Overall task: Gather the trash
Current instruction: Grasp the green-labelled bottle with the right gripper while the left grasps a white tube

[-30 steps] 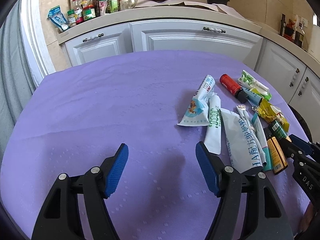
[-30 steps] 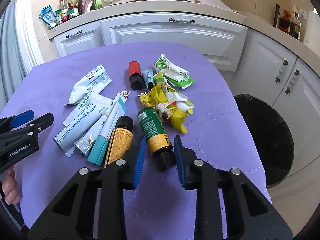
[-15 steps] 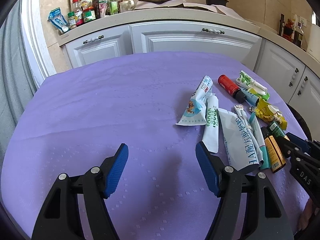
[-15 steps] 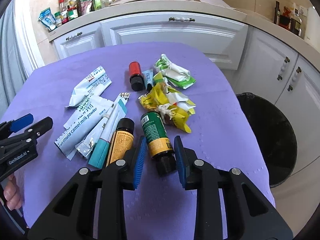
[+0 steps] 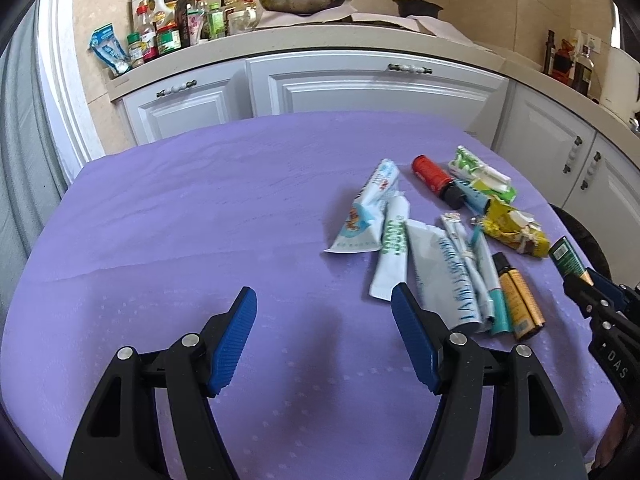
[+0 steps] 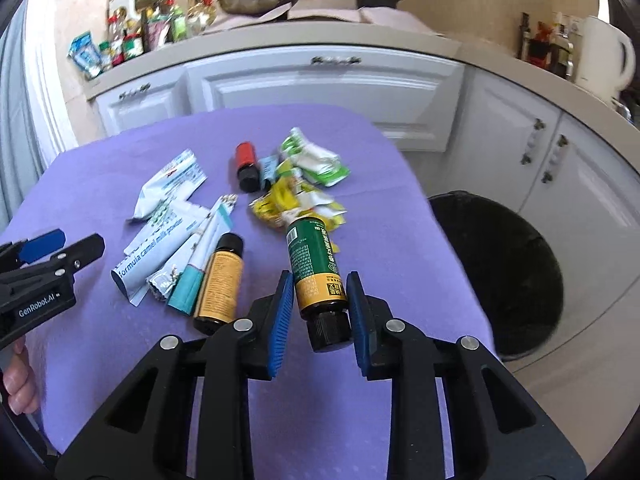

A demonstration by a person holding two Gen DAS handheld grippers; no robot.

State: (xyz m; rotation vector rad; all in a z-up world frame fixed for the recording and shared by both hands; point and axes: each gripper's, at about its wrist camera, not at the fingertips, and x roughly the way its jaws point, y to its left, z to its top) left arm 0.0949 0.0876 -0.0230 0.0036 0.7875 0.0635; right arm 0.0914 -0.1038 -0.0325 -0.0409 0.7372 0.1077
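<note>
My right gripper (image 6: 318,286) is shut on a green and yellow bottle (image 6: 316,262), black cap toward me, lifted off the purple table (image 6: 100,184); its green end (image 5: 566,258) shows at the right of the left wrist view. On the cloth lie an amber bottle (image 6: 220,280), a red bottle (image 6: 245,160), a yellow wrapper (image 6: 280,204), a green-white wrapper (image 6: 320,160) and several white sachets (image 6: 160,232). My left gripper (image 5: 324,308) hangs open over bare cloth, left of the sachets (image 5: 394,248), nothing between its fingers.
A black-lined trash bin (image 6: 500,276) stands on the floor right of the table. White cabinets (image 5: 360,88) and a counter with bottles and a pan run behind. A kettle (image 6: 604,60) sits at the far right. A hand (image 6: 18,380) shows at the left edge.
The right gripper has lifted the green bottle off the cloth and swung a little right, toward the bin. The left gripper has stayed put, open.
</note>
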